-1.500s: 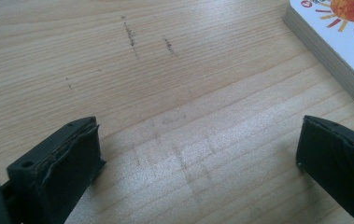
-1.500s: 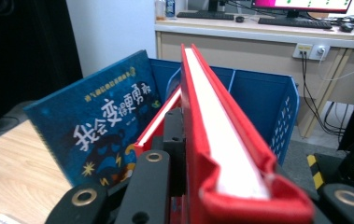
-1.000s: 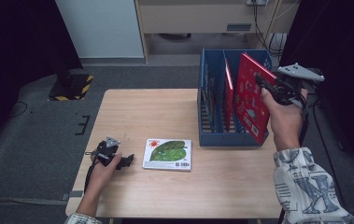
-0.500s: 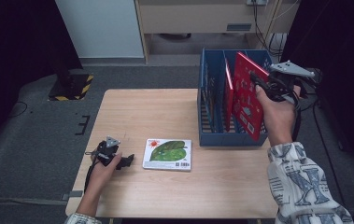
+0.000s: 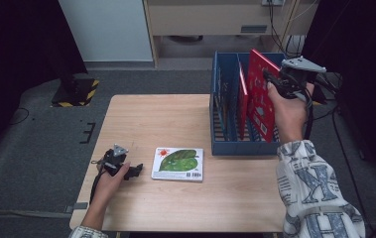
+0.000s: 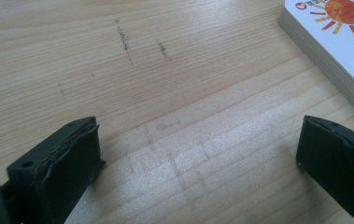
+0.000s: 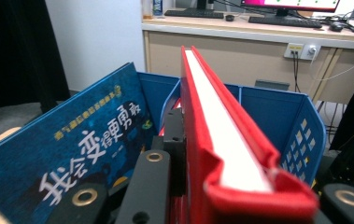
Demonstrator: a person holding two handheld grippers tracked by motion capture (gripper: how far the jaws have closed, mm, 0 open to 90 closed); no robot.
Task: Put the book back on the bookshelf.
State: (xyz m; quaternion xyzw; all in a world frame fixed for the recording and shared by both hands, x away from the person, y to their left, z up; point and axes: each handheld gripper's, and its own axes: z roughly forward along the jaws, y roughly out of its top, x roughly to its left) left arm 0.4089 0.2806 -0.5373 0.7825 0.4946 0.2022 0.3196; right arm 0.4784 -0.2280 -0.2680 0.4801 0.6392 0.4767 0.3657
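A red book (image 5: 258, 96) stands upright and tilted over the blue slotted rack (image 5: 245, 148), its lower part among the rack's dividers. My right gripper (image 5: 273, 82) is shut on its upper edge. In the right gripper view the red book (image 7: 212, 140) runs away between the jaws of my right gripper (image 7: 240, 198). A flat book with a green leaf cover (image 5: 178, 163) lies on the table. My left gripper (image 5: 135, 171) rests just left of it, and in its own view the left gripper (image 6: 198, 158) is open with only bare wood between its jaws.
The rack holds a second red book (image 5: 242, 91) and a blue book with white characters (image 7: 72, 158) in slots to the left. The wooden table (image 5: 175, 119) drops to grey floor on all sides. A desk with a cabinet (image 7: 240, 51) stands behind.
My right hand has shifted the red book a little to the left over the rack. The left gripper and the leaf book have stayed put.
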